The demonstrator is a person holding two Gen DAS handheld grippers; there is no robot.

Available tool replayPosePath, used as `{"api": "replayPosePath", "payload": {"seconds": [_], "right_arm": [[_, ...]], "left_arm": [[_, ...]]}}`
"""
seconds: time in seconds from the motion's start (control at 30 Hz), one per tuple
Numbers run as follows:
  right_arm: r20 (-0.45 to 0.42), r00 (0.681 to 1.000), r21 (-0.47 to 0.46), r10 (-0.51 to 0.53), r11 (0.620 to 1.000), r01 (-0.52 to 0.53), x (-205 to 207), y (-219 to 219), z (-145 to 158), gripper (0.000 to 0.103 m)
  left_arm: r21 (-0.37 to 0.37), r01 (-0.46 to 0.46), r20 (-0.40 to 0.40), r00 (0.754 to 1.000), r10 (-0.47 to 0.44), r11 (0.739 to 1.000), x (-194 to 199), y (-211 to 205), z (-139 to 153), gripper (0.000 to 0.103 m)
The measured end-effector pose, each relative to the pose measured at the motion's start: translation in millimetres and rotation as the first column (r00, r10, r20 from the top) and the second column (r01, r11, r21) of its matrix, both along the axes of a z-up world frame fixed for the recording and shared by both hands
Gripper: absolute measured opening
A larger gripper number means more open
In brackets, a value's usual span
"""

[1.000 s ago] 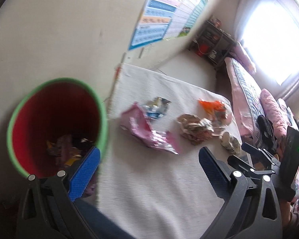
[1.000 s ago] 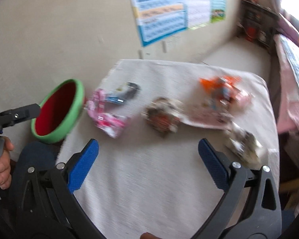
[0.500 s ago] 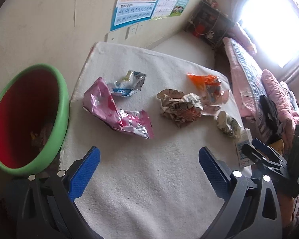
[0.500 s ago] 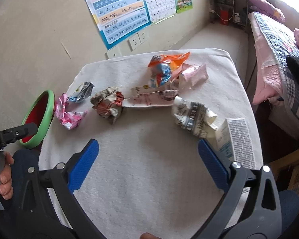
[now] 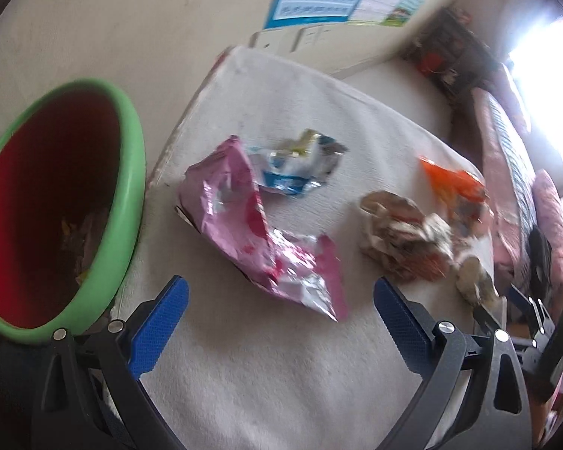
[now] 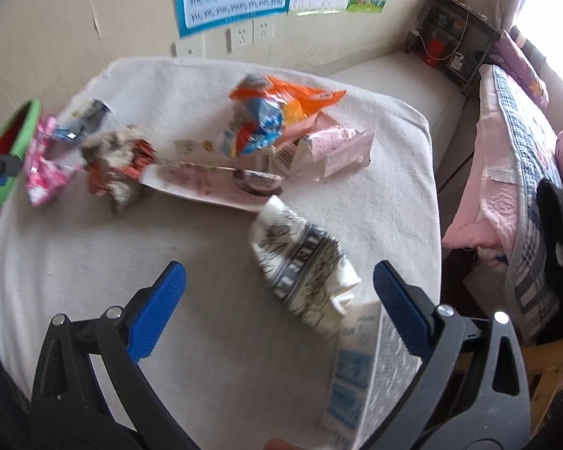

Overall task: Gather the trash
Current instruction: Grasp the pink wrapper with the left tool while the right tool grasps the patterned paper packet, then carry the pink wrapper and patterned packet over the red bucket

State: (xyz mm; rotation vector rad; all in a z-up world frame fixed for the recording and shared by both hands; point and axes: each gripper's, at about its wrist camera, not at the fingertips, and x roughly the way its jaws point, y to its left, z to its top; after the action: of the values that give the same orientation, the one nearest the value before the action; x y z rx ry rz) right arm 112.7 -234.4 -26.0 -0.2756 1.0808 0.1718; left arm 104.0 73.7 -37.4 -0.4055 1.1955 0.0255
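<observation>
**Both grippers close in on the litter, nothing held yet**

Since half a second ago both cameras have pushed nearer the table: the left gripper now lines up on the crumpled pink foil snack bag, and the right gripper on the crushed white-and-black printed carton. Each has its blue-padded fingers spread wide and grips nothing.

Rubbish lies scattered on the white towel-covered table: a small blue-and-silver wrapper just behind the pink bag, a brown crumpled paper wad, an orange snack packet, and a white-and-blue box touching the right-hand finger. The red bin with a green rim stands just beside the table's left edge, some litter already inside.

Risks, as I judge them: slick foil could slide out of the pads or be pinched by one corner and drop short of the bin. The right fingers may catch the box together with the carton, or shove the box off the near edge. Snagged towel pile would drag other pieces.
</observation>
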Motion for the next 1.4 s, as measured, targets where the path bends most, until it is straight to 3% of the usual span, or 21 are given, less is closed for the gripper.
{"api": "replayPosePath", "payload": {"seconds": [0.1,0.3,0.4,0.47,0.5,0.67,0.87,1.13,1.4], "right_arm": [[-0.016,1.000,-0.019,-0.006,1.000,0.006,9.5,-2.3,-7.6,0.098],[-0.035,0.999,-0.041,-0.009,0.999,0.007,23.8,-3.4,-16.8,0.098],[-0.059,0.998,-0.037,-0.013,0.999,0.011,30.0,-4.4,-21.2,0.085],[-0.089,0.996,-0.023,-0.012,1.000,0.010,33.6,-5.5,-25.2,0.067],[-0.105,0.994,-0.023,-0.010,1.000,0.007,34.3,-5.3,-27.5,0.063],[-0.106,0.994,-0.022,0.014,1.000,-0.017,29.2,-3.5,-24.8,0.058],[-0.065,0.998,0.022,0.005,1.000,-0.004,18.5,-4.5,2.4,0.054],[-0.005,1.000,0.156,-0.030,0.987,0.031,-2.5,-5.7,37.2,0.054],[0.030,1.000,0.175,-0.009,0.985,0.004,-30.1,16.4,50.3,0.054]], "left_arm": [[0.017,-0.031,-0.045,0.998,0.032,0.999,11.7,2.9,-15.9,0.093],[-0.009,-0.025,-0.061,0.998,0.024,1.000,25.0,-0.3,-29.6,0.075],[-0.012,0.003,-0.070,0.998,-0.004,1.000,29.8,-6.8,-33.1,0.063],[-0.004,0.025,-0.077,0.997,-0.025,1.000,31.0,-11.2,-35.2,0.051],[0.001,0.031,-0.074,0.997,-0.031,1.000,30.2,-12.1,-35.2,0.048],[0.018,0.079,-0.060,0.995,-0.078,0.997,24.6,-15.9,-33.2,0.023],[0.035,0.117,-0.018,0.993,-0.116,0.993,4.4,-16.8,-17.2,0.021],[0.076,0.165,0.054,0.984,-0.169,0.983,-23.7,-25.7,15.1,0.021],[0.116,0.218,0.121,0.965,-0.232,0.969,-51.0,-33.4,45.5,0.021]]}}
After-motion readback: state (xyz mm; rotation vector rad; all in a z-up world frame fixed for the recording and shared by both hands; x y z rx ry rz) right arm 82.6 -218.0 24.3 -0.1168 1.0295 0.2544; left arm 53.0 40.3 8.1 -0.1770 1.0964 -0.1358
